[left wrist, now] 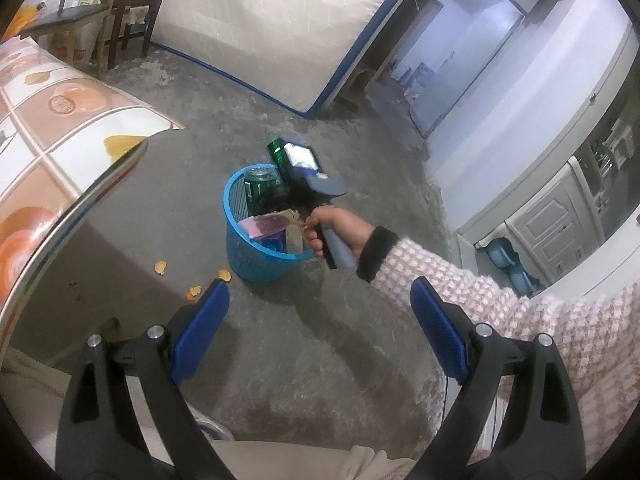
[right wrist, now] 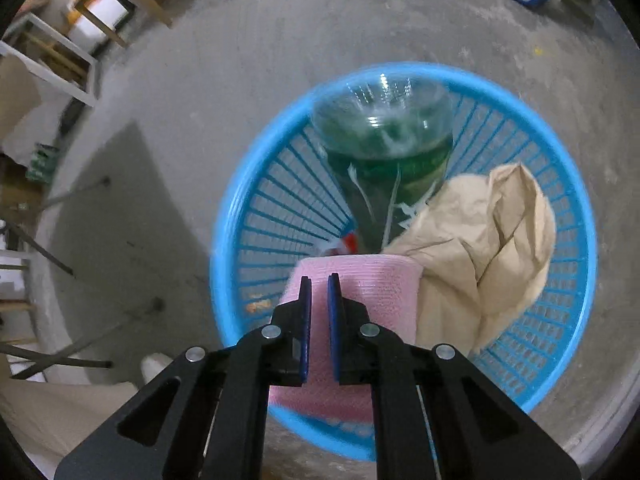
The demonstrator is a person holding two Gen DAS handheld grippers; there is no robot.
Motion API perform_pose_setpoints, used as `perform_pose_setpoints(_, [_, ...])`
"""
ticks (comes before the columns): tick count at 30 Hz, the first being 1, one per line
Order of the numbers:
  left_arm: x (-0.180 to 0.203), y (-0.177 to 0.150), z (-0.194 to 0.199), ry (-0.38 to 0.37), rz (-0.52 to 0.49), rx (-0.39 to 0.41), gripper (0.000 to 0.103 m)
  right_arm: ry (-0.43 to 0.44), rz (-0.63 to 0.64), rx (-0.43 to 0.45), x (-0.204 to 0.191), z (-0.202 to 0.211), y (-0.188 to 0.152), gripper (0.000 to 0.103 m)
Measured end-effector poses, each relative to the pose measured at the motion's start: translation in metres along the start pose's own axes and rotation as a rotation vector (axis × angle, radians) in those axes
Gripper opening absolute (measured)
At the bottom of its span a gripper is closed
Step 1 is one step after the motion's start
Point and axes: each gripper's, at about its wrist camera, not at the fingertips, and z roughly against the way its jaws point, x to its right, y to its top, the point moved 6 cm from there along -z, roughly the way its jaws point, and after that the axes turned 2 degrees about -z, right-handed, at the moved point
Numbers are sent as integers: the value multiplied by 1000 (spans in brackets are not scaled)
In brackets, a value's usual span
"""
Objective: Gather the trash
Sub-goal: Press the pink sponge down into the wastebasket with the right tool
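Now, step: dropping trash into the blue basket (right wrist: pixel 256 216).
Right gripper (right wrist: pixel 319 284): clenched, nothing visibly held, above pink wrapper (right wrist: pixel 360 280) at the basket's near rim.
Left gripper (left wrist: pixel 320 308): released, empty.
Advice: retreat straight up, avoiding the green bottle (right wrist: pixel 384 140).

Left claw (left wrist: pixel 320 312) jaws wide apart, nothing between them, angled down toward the floor. Right claw (right wrist: pixel 319 280) points steeply down, jaws nearly shut with a thin gap, pads gripping nothing. Right hand (left wrist: pixel 340 232) wraps the handle, arm in a knit sleeve (left wrist: pixel 480 300) reaching forward.
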Motion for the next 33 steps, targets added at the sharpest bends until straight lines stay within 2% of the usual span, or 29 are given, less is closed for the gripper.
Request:
perform_pose_setpoints(3, [-6, -2, 2, -11, 16, 1, 88, 31, -34, 66, 1, 37, -1, 13])
perform_pose_setpoints(4, [-8, -3, 3, -15, 19, 2, 88, 42, -59, 85, 5, 51, -4, 26])
perform_pose_setpoints(5, [-9, -3, 3, -20, 21, 3, 88, 48, -90, 101, 11, 62, -7, 43])
perform_pose_setpoints(7, [-12, -2, 3, -31, 25, 7, 88, 62, -172, 125, 27, 82, -17, 52])
perform_pose_setpoints(10, [-16, -4, 2, -44, 38, 4, 88, 107, -292, 73, 48, 79, -34, 54])
perform_pose_setpoints(13, [-19, -6, 1, -52, 51, -4, 88, 145, -383, -34, 54, 52, -52, 54])
perform_pose_setpoints(15, [-19, -4, 3, -53, 50, 0, 88, 223, -452, -75, 54, 37, -60, 54])
perform_pose_setpoints(16, [-19, -4, 5, -52, 51, 5, 88, 252, -480, -78, 51, 34, -61, 53])
perform_pose_setpoints(18, [-20, -3, 7, -52, 56, 13, 88, 253, -513, -70, 50, 27, -60, 43])
perform_pose_setpoints(20, [-21, -3, 6, -52, 64, 13, 88, 241, -529, -66, 47, 22, -61, 23])
perform_pose_setpoints(21, [-22, -3, 6, -52, 69, 12, 88, 244, -534, -64, 47, 19, -59, 23])
perform_pose_setpoints(23, [-22, -6, 6, -51, 75, 9, 88, 217, -496, -32, 42, 23, -55, 14])
perform_pose_setpoints(25, [-24, -6, 6, -56, 84, 9, 88, 151, -406, 11, 31, 35, -49, 6])
perform_pose_setpoints(29, [-25, -7, 4, -62, 91, 4, 88, 4, -192, 79, 5, 54, -34, 5])
perform_pose_setpoints(33, [-25, -5, 5, -55, 89, 4, 88, -54, -15, 102, -18, 59, -28, 5])
